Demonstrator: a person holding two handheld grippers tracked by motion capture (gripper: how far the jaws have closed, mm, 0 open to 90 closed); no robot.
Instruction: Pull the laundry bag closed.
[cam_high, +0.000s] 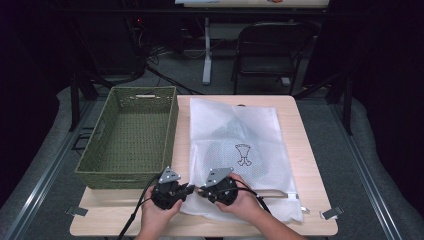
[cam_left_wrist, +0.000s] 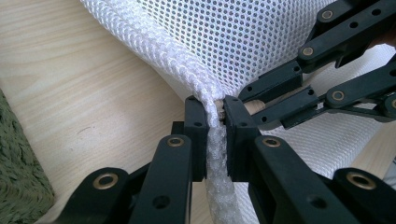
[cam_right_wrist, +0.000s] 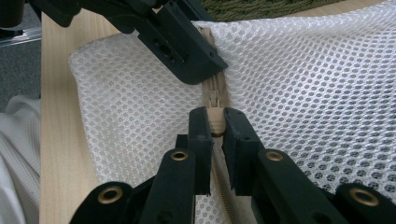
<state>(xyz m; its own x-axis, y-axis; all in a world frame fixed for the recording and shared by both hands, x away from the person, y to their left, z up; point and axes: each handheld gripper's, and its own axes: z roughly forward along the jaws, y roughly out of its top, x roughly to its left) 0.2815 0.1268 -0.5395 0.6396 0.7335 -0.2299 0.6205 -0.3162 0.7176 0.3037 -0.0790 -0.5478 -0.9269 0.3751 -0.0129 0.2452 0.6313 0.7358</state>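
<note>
A white mesh laundry bag (cam_high: 240, 150) lies flat on the light wooden table (cam_high: 310, 165), its long side running away from the person, with a small black printed figure (cam_high: 243, 154) on its upper face and a darker bundle showing faintly through the netting. Just to its left, touching or nearly touching its edge, stands a rectangular olive-green woven basket (cam_high: 131, 135).

Both tools work at the near left corner of the bag, close to the person. The left gripper (cam_high: 189, 189) comes in from the left, the right gripper (cam_high: 201, 190) from the right, and their jaw tips all but meet over the bag's near edge.

In the left gripper view, the left gripper (cam_left_wrist: 215, 126) has its jaws drawn narrow and pinched on a gathered fold of the white mesh (cam_left_wrist: 215, 144), which rises between the pads and runs up as a thick rolled seam. The right gripper's black linkage reaches in from the upper right, its tips right against that fold.

In the right gripper view, the right gripper (cam_right_wrist: 215, 126) has its jaws nearly together, clamped on the small beige zipper pull (cam_right_wrist: 215, 123). The beige zipper track (cam_right_wrist: 215, 91) runs straight away from the pull, and the left gripper's jaws sit over it just beyond.
</note>
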